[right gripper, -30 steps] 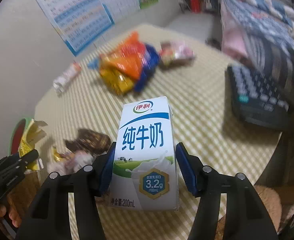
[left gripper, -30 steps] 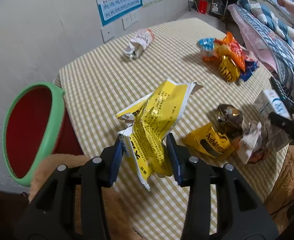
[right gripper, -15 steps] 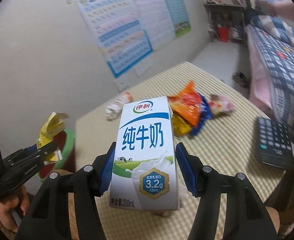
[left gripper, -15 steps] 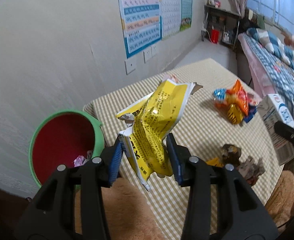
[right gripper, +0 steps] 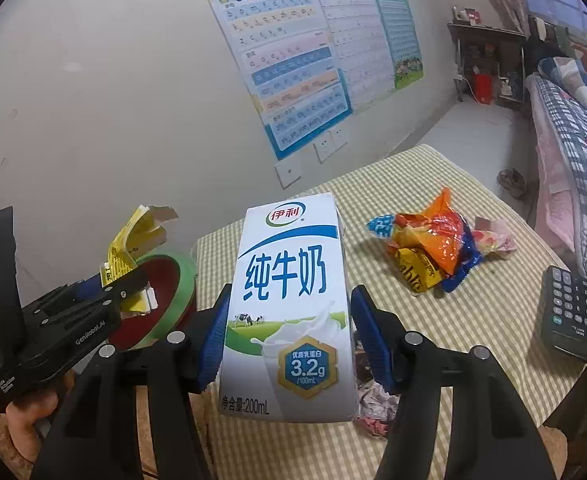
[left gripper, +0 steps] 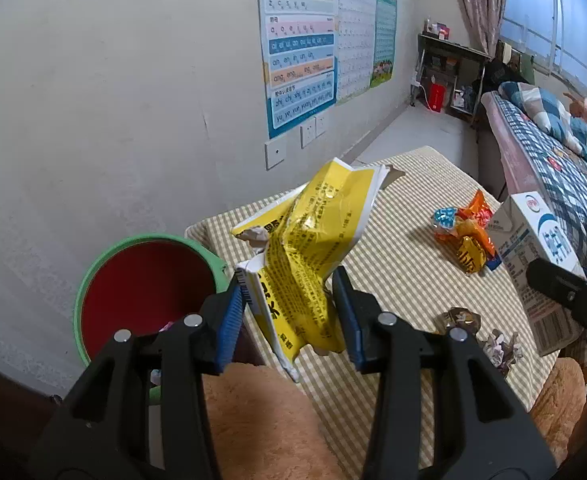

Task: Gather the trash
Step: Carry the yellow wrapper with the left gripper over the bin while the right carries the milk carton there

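Black hand-held gripper [left gripper: 289, 312], blue ribbed pads, silver screws.

Bin [left gripper: 93, 280] mouth open, hard against wall [left gripper: 93, 120] and table [left gripper: 413, 280] corner.

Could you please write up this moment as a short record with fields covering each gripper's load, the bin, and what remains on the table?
left gripper: jaws shut on yellow wrapper, lifted beside the bin
right gripper: jaws shut on milk carton, upright, off the table
bin: green rim, red inside, some scraps at bottom
checked tablecloth: snack wrapper pile, remote control, crumpled wrappers
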The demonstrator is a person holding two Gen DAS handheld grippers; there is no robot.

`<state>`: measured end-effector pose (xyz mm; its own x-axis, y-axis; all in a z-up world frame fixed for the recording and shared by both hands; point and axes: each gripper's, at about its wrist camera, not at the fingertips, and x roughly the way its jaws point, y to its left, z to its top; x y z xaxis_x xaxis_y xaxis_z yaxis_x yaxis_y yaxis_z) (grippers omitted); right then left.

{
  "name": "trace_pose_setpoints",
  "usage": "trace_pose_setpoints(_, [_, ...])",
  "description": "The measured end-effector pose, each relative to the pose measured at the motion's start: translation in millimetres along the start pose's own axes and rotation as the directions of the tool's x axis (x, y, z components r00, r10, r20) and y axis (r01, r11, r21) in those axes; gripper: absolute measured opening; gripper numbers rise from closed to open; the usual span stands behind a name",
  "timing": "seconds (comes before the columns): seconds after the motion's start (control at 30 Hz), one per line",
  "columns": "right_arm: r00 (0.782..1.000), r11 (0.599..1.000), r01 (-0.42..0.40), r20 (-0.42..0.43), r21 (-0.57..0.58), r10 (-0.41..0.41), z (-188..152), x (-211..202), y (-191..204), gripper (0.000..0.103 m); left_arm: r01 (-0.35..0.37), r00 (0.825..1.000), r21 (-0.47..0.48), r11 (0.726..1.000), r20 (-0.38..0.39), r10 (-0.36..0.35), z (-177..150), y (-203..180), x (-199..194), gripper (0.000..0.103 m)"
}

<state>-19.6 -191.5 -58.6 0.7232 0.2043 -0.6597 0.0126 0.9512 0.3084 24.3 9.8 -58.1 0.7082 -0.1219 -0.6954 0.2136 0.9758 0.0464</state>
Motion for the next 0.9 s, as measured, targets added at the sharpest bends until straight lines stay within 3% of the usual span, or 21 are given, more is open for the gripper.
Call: trace_pose_setpoints(0.9, [0.998, 0.993, -0.055, -0.049, -0.103, 0.050, 4, 19, 52, 0.057, -0.054, 0.998, -0.077, 0.996, 0.032, 0.057, -2, 44, -13, 0.041])
